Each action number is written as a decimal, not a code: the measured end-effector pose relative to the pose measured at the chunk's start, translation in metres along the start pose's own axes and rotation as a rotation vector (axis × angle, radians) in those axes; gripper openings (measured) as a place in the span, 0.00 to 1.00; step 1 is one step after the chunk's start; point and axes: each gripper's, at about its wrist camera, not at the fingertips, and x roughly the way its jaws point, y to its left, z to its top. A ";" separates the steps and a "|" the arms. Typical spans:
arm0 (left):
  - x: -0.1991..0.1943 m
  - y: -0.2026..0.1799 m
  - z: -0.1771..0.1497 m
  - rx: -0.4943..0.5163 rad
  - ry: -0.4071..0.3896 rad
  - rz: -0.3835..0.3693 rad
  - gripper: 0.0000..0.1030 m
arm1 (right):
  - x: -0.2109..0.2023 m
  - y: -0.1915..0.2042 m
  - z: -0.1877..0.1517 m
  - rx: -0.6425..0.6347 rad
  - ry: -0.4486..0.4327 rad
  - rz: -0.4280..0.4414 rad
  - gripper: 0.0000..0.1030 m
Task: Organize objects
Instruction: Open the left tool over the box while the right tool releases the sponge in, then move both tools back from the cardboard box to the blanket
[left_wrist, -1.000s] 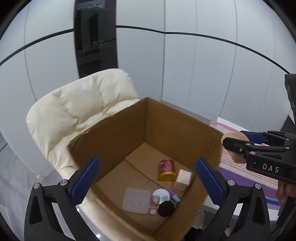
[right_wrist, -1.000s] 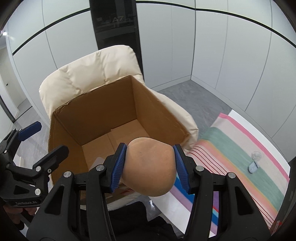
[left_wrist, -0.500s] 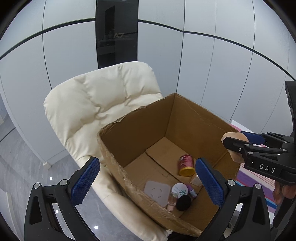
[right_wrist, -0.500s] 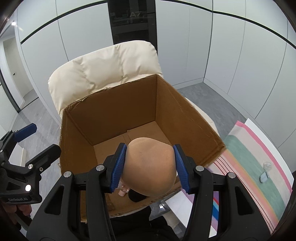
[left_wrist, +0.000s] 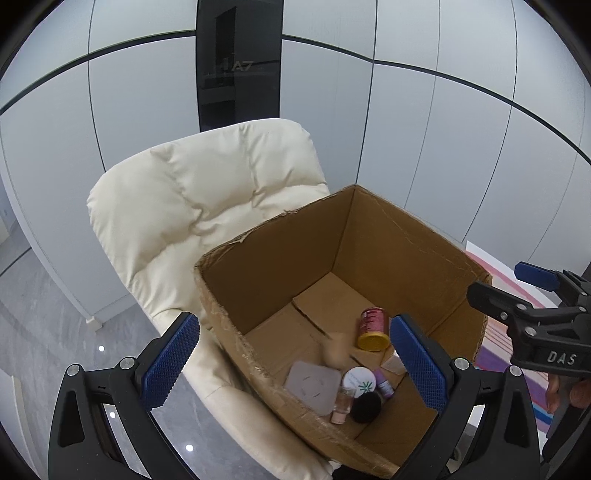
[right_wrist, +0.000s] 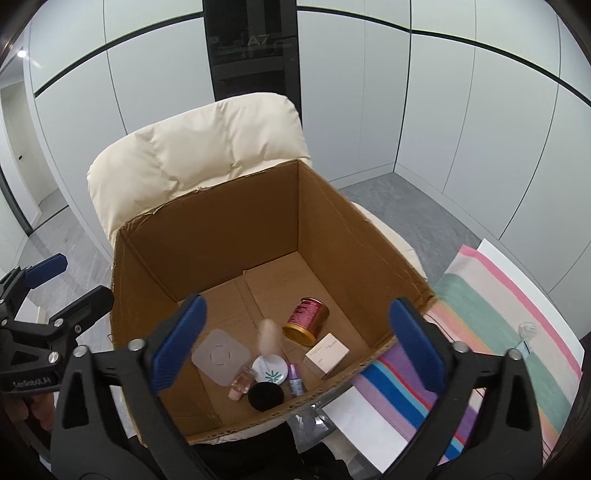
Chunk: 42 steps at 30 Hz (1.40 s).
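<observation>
An open cardboard box (right_wrist: 351, 236) (left_wrist: 406, 236) stands on a cream chair. A tan rounded object (right_wrist: 267, 338) (left_wrist: 336, 350), blurred, is dropping loose inside the box. Above the box my right gripper (right_wrist: 299, 317) has its jaws opening wide, with nothing between them. On the box floor lie a red and gold can (right_wrist: 306, 321), a beige carton (right_wrist: 327, 354), a white square pad (right_wrist: 219, 356), a round white jar (right_wrist: 270, 371), a black puff (right_wrist: 266, 397) and small bottles. My left gripper (left_wrist: 293, 332) hangs open and empty over the box's left corner.
The cream padded chair (left_wrist: 207, 206) backs onto white wall panels. A striped rug (right_wrist: 491, 332) on a white sheet lies right of the box, with a small clear item (right_wrist: 526, 328) on it. Grey floor (left_wrist: 40, 339) spreads to the left.
The right gripper has let go of the tan rounded object, which now falls into the box. Both views shifted slightly, so the box sits more centred.
</observation>
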 end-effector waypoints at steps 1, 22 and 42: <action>0.001 -0.003 0.001 0.002 -0.002 -0.002 1.00 | -0.002 -0.002 -0.001 0.002 -0.005 -0.002 1.00; 0.015 -0.068 0.013 0.053 0.001 -0.070 1.00 | -0.029 -0.076 -0.020 0.111 -0.012 -0.085 1.00; 0.019 -0.148 0.018 0.125 -0.011 -0.160 1.00 | -0.066 -0.150 -0.050 0.212 -0.021 -0.183 1.00</action>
